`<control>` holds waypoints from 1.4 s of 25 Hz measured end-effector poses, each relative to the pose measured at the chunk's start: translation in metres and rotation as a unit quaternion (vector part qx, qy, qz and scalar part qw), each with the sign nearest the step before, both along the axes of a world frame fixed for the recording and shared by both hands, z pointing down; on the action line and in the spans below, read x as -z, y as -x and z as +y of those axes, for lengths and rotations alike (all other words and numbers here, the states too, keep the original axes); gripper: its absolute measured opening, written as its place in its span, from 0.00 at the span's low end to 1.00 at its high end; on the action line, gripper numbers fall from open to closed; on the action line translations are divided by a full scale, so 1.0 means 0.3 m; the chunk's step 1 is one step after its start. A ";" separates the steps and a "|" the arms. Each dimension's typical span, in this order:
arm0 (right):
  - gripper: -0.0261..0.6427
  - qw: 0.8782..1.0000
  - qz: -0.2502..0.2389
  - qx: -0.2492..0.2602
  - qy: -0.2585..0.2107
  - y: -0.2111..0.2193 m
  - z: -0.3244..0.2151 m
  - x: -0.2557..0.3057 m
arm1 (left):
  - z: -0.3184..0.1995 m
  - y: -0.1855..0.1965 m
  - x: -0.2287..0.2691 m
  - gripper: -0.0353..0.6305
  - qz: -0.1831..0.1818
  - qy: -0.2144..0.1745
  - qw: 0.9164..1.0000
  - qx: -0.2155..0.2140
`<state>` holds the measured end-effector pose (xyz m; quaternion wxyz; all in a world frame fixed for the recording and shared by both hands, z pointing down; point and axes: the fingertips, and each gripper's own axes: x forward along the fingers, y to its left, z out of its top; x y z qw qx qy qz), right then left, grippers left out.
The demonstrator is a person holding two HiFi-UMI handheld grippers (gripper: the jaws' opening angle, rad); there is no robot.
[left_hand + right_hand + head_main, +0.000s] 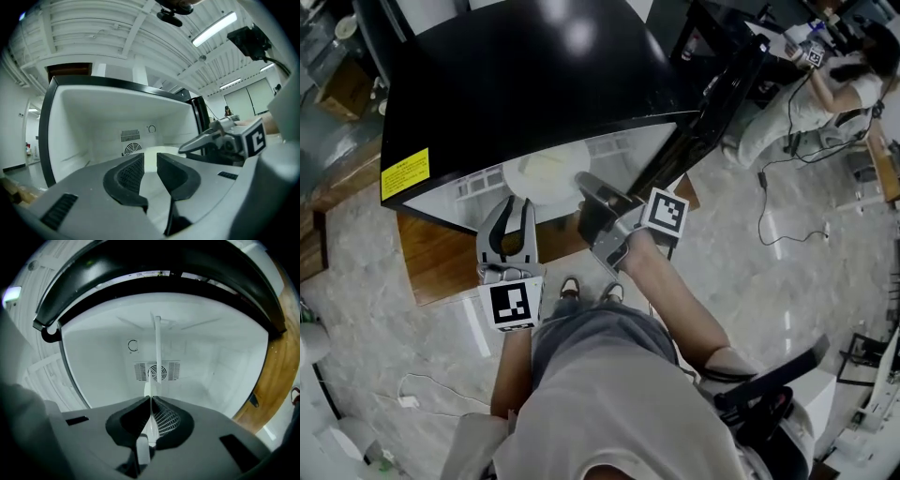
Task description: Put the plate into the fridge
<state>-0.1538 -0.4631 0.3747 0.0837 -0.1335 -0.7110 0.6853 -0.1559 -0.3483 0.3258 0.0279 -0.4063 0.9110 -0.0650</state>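
Plate (542,172), partly hidden under fridge (516,84) top, rim clamped in right gripper (583,184); left gripper (514,206) jaws apart, empty.

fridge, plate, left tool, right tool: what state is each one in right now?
fridge, door open
plate, held by its rim at the fridge opening, not set down
left tool, open, nothing between its pads
right tool, shut on the plate's rim
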 end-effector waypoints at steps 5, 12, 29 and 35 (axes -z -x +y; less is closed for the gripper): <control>0.08 1.000 0.018 0.003 0.001 0.086 0.024 0.005 | -0.097 -0.076 -0.073 0.20 0.002 0.035 0.999 -0.037; 0.08 0.994 -0.003 0.085 -0.066 0.135 0.088 0.054 | -0.164 -0.014 -0.085 0.17 -0.003 0.057 0.998 -0.038; 0.09 0.815 -0.101 0.065 -0.567 0.070 0.130 0.122 | -0.057 0.080 -0.054 0.16 0.008 0.035 0.999 0.017; 0.09 0.739 -0.116 0.049 -0.662 0.116 0.270 0.114 | -0.023 0.148 -0.047 0.16 0.001 0.053 0.998 0.020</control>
